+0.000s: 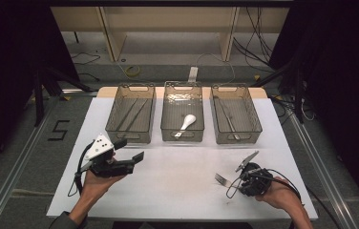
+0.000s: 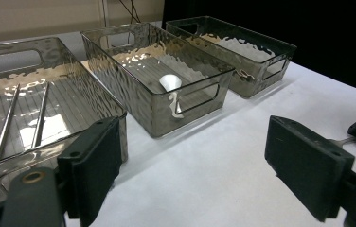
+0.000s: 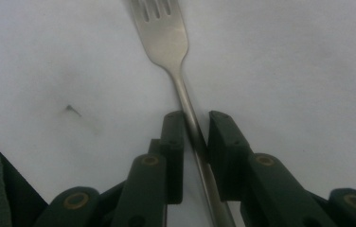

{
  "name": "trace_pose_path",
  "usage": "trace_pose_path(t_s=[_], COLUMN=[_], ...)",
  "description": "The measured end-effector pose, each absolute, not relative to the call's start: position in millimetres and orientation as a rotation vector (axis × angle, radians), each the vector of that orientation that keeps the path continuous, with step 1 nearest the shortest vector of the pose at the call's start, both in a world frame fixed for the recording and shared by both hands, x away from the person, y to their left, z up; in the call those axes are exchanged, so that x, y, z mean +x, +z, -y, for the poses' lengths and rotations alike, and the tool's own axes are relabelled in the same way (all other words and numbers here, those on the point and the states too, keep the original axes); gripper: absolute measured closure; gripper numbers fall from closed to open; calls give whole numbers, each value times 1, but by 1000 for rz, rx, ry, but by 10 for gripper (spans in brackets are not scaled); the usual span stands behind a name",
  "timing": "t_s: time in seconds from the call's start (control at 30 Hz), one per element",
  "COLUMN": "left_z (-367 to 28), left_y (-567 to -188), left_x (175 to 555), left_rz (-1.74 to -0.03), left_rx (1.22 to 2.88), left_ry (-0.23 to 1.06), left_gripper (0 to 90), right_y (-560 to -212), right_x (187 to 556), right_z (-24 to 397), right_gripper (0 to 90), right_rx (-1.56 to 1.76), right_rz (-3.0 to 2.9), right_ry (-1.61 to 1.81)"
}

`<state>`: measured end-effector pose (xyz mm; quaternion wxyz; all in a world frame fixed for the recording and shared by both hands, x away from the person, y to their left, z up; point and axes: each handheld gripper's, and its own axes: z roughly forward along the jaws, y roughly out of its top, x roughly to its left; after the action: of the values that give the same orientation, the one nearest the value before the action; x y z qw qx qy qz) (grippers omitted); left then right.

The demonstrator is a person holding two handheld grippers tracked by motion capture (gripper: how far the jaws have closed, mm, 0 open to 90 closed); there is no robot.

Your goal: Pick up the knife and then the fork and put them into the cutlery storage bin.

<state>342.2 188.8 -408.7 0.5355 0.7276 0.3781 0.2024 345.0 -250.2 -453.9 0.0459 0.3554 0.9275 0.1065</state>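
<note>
Fork, unmarked; floor numeral "5".

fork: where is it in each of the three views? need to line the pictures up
High view: the fork lies low and right on the white table, tines left, handle running into the right gripper.
Left gripper view: a sliver of its handle at the right edge, beside the other gripper.
Right gripper view: centre, tines at top, handle between the jaws, a slim gap on one side.
Shared landmark: the white table.
</note>
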Motion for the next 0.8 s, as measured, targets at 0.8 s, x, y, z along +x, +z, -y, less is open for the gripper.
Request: trace_pose_path(t_s=[0.8], left_z=[-190], left_y=[-408], left_x=[342], left_rz=[-901], left_rx=[1732], left_ry=[484], left_gripper=[193], right_y=[-448], right_x=[344], right_z=[248], right_gripper=[854], right_rx=[1034], right_rz=[-2847], right_ry=[347])
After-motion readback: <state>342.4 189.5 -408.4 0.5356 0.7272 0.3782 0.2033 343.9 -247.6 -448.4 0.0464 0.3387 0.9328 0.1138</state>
